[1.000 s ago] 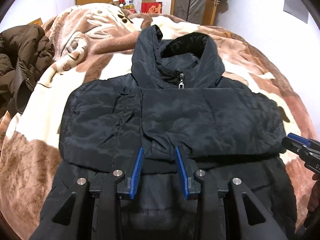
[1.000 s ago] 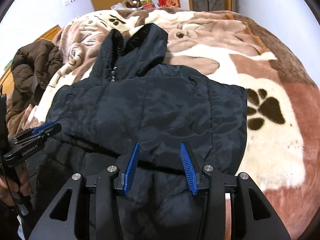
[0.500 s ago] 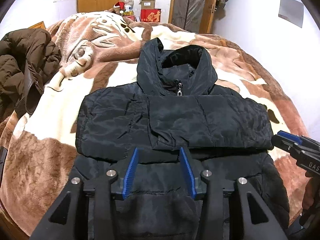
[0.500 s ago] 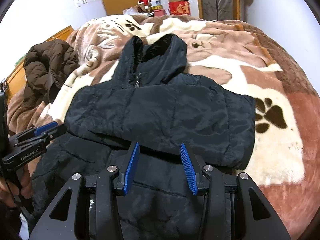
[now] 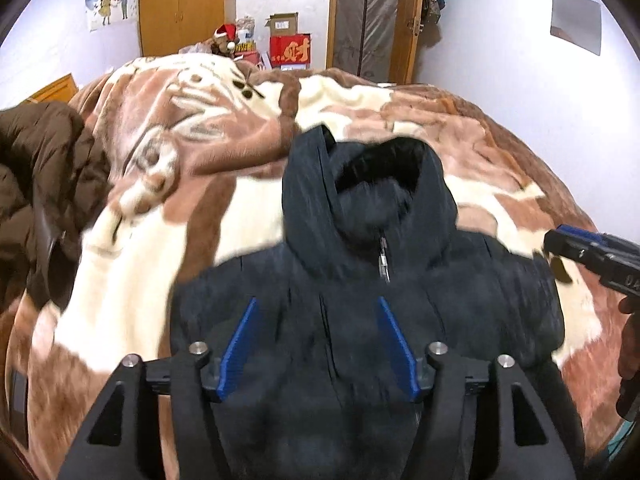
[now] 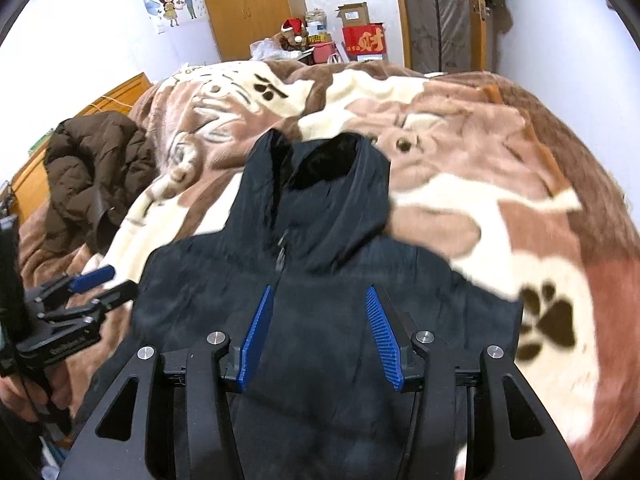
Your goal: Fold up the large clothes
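Black jacket (image 5: 360,320) on brown-and-cream blanket (image 5: 200,240), both claws (image 5: 318,344) (image 6: 316,332) just widened, empty.

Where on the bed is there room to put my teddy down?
The blanket is bare to the right of the black jacket, around the paw print, and beyond its hood up to the far edge. A narrower cream strip lies between it and the brown coat. The near middle is crowded.

We see a brown-and-cream plush blanket (image 5: 224,240) covering the bed, a brown puffer coat (image 6: 96,176) heaped at its left edge, and a red box (image 5: 290,51) beyond by a wooden wardrobe (image 6: 244,4).
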